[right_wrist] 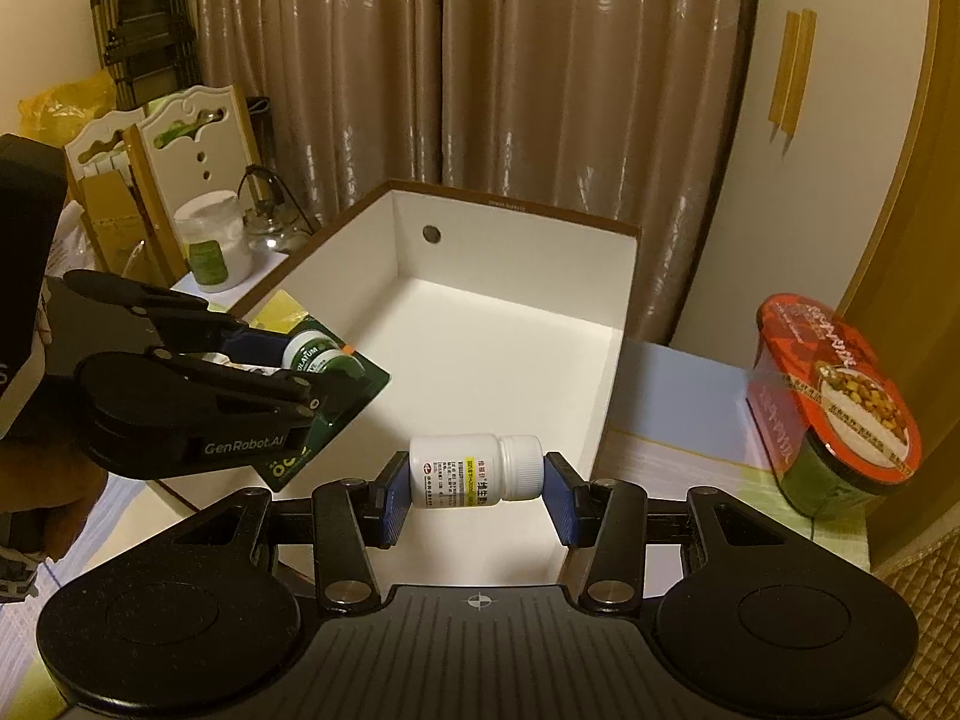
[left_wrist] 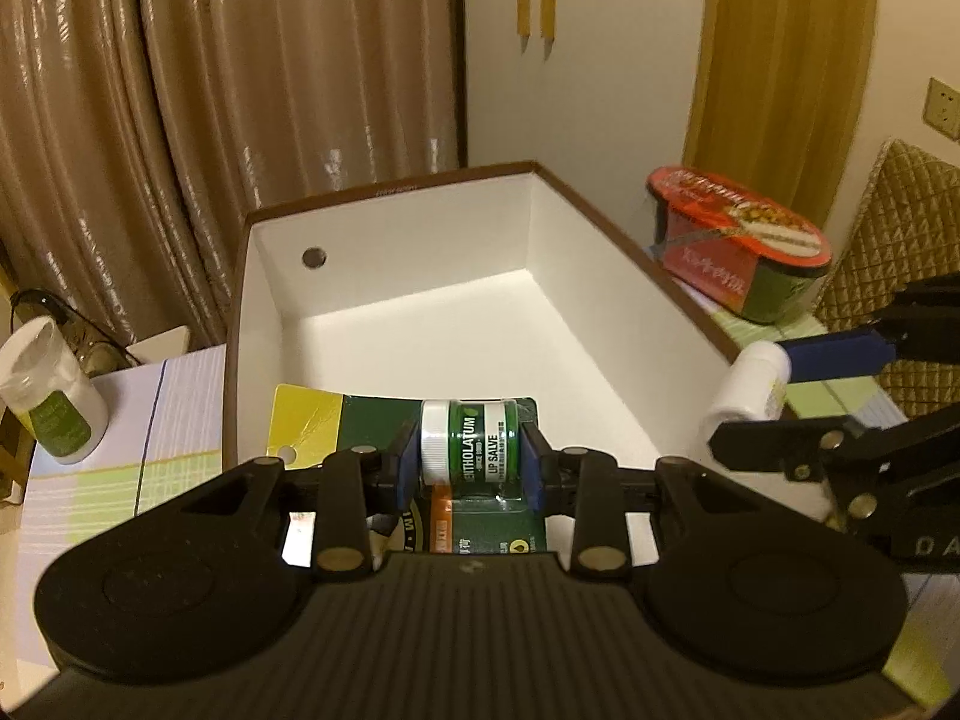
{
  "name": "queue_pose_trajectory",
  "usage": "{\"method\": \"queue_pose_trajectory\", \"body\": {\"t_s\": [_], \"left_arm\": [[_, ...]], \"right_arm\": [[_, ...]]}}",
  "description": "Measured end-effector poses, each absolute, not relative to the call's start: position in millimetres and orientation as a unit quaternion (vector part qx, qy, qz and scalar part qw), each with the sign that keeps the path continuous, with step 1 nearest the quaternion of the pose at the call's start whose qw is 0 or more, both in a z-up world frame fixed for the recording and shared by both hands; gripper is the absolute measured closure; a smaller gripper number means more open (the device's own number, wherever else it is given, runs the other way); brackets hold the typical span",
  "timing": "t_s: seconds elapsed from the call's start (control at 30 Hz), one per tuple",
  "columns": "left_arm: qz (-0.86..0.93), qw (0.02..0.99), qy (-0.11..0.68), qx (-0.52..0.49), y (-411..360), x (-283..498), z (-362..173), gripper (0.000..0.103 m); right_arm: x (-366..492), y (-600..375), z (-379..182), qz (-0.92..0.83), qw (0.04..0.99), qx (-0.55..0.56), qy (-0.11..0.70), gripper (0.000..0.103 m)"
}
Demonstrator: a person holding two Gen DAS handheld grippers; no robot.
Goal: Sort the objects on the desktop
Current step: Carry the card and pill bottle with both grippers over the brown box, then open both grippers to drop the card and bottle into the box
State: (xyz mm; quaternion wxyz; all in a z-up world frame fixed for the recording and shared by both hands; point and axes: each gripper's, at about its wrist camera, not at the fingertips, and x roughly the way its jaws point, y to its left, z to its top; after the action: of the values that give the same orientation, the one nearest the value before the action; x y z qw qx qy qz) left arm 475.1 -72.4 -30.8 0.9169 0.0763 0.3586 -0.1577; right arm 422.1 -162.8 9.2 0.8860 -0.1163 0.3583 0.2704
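My left gripper (left_wrist: 470, 459) is shut on a green lip-salve blister pack (left_wrist: 474, 447) and holds it over the near left corner of the white open box (left_wrist: 420, 276). It also shows in the right wrist view (right_wrist: 327, 363). My right gripper (right_wrist: 477, 471) is shut on a white pill bottle (right_wrist: 474, 468), lying sideways, held above the box's near right part (right_wrist: 510, 324). In the left wrist view the bottle (left_wrist: 747, 387) is at the box's right wall.
A red-lidded instant noodle cup (right_wrist: 840, 396) stands on the table right of the box. A white jar with green label (right_wrist: 213, 249) stands to the box's left, near a glass item and wooden holders. Curtains hang behind.
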Motion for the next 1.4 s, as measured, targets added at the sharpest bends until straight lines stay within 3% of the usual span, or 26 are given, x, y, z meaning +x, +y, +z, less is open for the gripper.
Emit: {"method": "queue_pose_trajectory", "body": {"t_s": [0.7,1.4], "left_arm": [[-0.151,0.928,0.337,0.051,-45,467,-16,0.07],[-0.141,0.929,0.339,0.049,-38,459,-17,0.068]], "right_arm": [[441,-138,-26,0.275,0.871,-0.139,0.382,0.057],[436,-142,-24,0.276,0.878,-0.137,0.366,0.057]]}}
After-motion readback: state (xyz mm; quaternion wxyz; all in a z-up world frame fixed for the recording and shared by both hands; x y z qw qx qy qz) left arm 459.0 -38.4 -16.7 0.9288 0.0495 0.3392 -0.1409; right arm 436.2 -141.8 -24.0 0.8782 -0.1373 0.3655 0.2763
